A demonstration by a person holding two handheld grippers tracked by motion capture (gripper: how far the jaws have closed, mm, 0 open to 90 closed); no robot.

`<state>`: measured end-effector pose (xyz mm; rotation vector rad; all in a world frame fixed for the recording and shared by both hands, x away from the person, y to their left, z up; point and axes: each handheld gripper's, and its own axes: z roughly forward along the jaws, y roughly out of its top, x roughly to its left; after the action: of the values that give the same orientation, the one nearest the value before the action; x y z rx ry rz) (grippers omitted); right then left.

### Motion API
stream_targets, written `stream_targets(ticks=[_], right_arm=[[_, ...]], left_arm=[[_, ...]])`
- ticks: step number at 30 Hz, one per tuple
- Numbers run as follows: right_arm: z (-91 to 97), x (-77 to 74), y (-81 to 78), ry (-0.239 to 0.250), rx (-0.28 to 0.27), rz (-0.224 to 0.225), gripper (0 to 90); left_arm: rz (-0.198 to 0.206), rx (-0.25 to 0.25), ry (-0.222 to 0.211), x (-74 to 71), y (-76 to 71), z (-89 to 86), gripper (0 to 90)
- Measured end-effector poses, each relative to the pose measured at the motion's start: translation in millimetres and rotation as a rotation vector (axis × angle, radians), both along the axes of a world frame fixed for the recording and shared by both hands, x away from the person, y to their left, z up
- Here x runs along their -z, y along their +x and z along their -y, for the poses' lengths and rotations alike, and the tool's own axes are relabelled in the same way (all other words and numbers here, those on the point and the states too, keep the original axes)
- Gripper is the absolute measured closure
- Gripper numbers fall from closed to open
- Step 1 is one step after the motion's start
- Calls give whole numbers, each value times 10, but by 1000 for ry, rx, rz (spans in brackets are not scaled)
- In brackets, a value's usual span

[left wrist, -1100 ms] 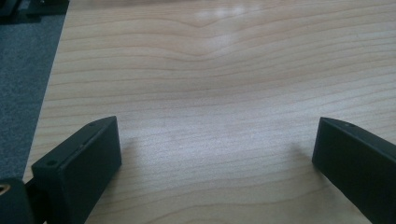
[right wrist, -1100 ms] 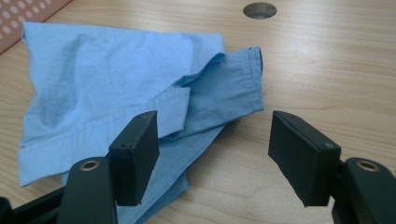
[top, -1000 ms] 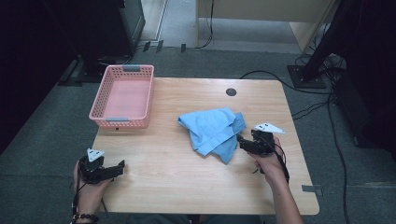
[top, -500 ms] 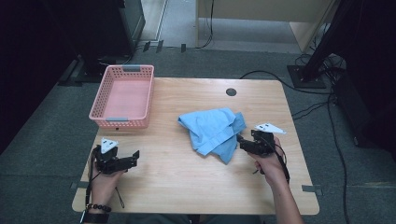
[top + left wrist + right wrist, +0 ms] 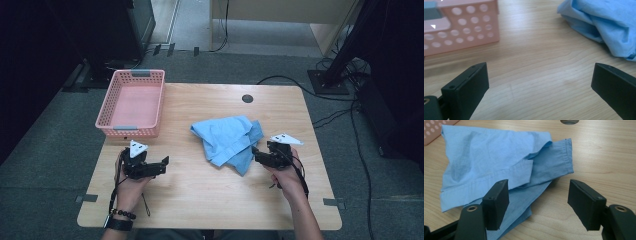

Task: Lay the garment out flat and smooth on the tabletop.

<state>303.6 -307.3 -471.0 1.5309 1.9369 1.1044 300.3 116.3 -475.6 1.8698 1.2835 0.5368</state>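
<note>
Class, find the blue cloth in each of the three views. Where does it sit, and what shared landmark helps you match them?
High view: blue cloth at table centre.
Left gripper view: cloth at upper right.
Right gripper view: cloth across left and centre.
Shared landmark: pink basket.

I looked for words and numbers, but there were none I could read. The pink basket (image 5: pixel 131 102) had holes and grey handles, no label. The blue shirt (image 5: pixel 227 140) was plain. The wooden table (image 5: pixel 200 190) had no writing on it.
</note>
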Motion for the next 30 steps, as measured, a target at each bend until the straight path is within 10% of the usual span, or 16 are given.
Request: stream_targets(ticks=[30], right_arm=[[-426, 402, 47, -77, -39, -78, 335]], left_arm=[[-9, 150, -5, 112, 60, 732, 42]])
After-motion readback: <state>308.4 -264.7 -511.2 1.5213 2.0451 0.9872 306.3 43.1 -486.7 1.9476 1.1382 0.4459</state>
